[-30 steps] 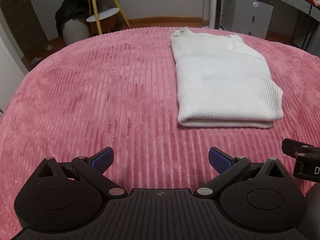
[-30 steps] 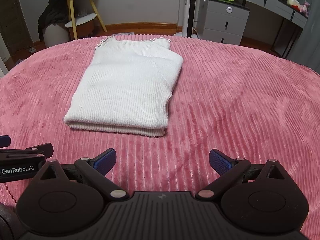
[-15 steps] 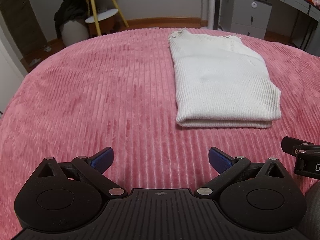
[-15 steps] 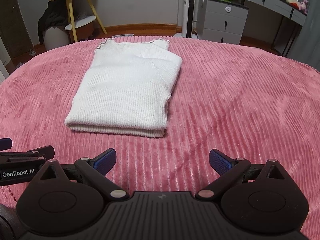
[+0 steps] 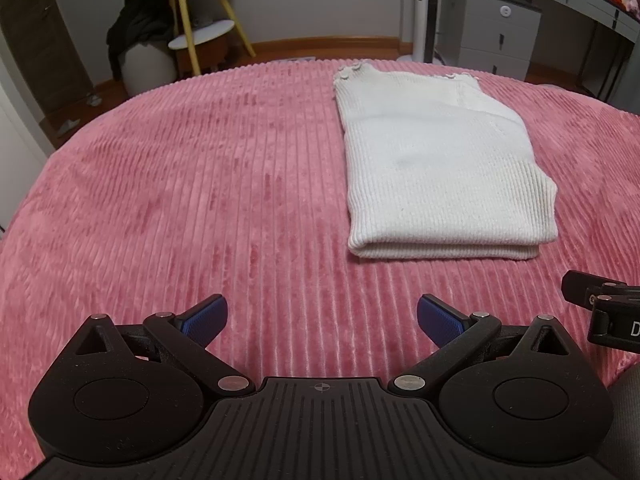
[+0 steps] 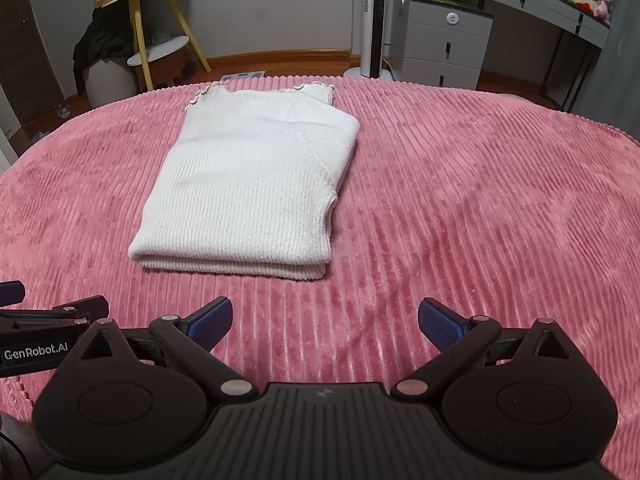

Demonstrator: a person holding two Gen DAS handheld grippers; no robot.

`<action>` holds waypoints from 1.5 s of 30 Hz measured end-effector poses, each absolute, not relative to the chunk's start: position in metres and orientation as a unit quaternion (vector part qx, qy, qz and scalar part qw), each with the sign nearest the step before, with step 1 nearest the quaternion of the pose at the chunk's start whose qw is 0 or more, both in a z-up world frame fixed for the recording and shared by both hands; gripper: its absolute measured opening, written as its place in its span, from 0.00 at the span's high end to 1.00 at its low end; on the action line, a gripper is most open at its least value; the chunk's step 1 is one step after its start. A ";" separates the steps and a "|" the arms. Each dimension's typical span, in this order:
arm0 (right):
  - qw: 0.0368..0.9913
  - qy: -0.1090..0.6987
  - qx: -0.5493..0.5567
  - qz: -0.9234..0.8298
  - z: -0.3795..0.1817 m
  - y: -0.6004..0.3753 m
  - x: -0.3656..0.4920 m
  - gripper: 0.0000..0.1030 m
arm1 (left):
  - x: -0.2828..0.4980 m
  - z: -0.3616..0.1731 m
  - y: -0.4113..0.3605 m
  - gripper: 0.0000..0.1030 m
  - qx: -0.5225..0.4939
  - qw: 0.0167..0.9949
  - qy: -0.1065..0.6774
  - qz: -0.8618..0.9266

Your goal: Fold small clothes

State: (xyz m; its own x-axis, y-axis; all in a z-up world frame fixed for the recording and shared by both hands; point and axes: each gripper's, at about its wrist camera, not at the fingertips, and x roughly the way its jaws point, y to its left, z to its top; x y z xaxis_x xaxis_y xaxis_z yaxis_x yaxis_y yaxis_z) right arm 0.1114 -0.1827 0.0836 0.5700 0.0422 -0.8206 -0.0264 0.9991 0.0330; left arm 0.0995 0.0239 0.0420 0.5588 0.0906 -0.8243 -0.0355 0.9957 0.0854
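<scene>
A white ribbed knit garment (image 5: 440,168) lies folded into a neat rectangle on the pink corduroy bedspread (image 5: 200,200); it also shows in the right wrist view (image 6: 252,188). My left gripper (image 5: 322,318) is open and empty, hovering near the bed's front edge, left of and nearer than the garment. My right gripper (image 6: 325,320) is open and empty, just in front of the garment's folded near edge. Each gripper's body shows at the edge of the other's view.
Beyond the bed stand a yellow-legged side table (image 6: 156,36) with dark clothing draped beside it, a tower fan (image 6: 374,20), a grey drawer unit (image 6: 440,40) and a desk (image 6: 560,12). The pink bedspread (image 6: 480,200) extends right of the garment.
Both grippers have drifted back slightly and tilted up a little; the garment sits a touch lower in both views. Both stay open and the garment has not moved.
</scene>
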 end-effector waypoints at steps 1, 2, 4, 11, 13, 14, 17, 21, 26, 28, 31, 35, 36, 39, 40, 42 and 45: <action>0.886 0.464 0.009 0.019 0.084 -0.183 0.112 0.04 | 0.100 0.043 0.023 0.00 0.030 0.882 0.468 0.036; 0.886 0.463 0.010 0.019 0.084 -0.183 0.111 0.04 | 0.099 0.043 0.023 0.00 0.031 0.883 0.468 0.035; 0.886 0.463 0.011 0.020 0.085 -0.184 0.111 0.04 | 0.100 0.043 0.022 0.00 0.032 0.883 0.468 0.035; 0.886 0.463 0.014 0.020 0.085 -0.186 0.111 0.04 | 0.100 0.043 0.022 0.00 0.032 0.882 0.468 0.034; 0.886 0.463 0.014 0.020 0.085 -0.186 0.111 0.04 | 0.100 0.044 0.022 0.00 0.032 0.883 0.468 0.034; 0.886 0.463 0.014 0.020 0.085 -0.186 0.111 0.04 | 0.101 0.044 0.021 0.00 0.032 0.883 0.468 0.034; 0.886 0.463 0.013 0.020 0.085 -0.186 0.111 0.04 | 0.101 0.044 0.021 0.00 0.032 0.883 0.468 0.031; 0.886 0.462 0.014 0.020 0.085 -0.186 0.112 0.04 | 0.102 0.045 0.021 0.00 0.032 0.883 0.468 0.029; 0.887 0.462 0.013 0.022 0.085 -0.186 0.112 0.04 | 0.102 0.045 0.021 0.00 0.033 0.884 0.466 0.027; 0.886 0.462 0.014 0.023 0.085 -0.187 0.112 0.04 | 0.102 0.045 0.020 0.00 0.034 0.883 0.466 0.027; 0.886 0.463 0.014 0.023 0.085 -0.187 0.113 0.04 | 0.102 0.045 0.020 0.00 0.033 0.883 0.467 0.026; 0.886 0.463 0.015 0.024 0.085 -0.187 0.113 0.04 | 0.103 0.044 0.020 0.00 0.033 0.883 0.468 0.026; 0.886 0.462 0.015 0.024 0.085 -0.187 0.113 0.04 | 0.103 0.044 0.020 0.00 0.033 0.883 0.468 0.025; 0.886 0.463 0.016 0.024 0.084 -0.187 0.113 0.04 | 0.103 0.044 0.020 0.00 0.033 0.883 0.468 0.025; 0.886 0.463 0.016 0.024 0.084 -0.187 0.113 0.04 | 0.103 0.044 0.020 0.00 0.034 0.883 0.468 0.025; 0.886 0.463 0.016 0.025 0.084 -0.187 0.113 0.04 | 0.103 0.044 0.020 0.00 0.034 0.883 0.468 0.025; 0.886 0.463 0.016 0.025 0.084 -0.187 0.113 0.04 | 0.103 0.044 0.020 0.00 0.034 0.883 0.467 0.024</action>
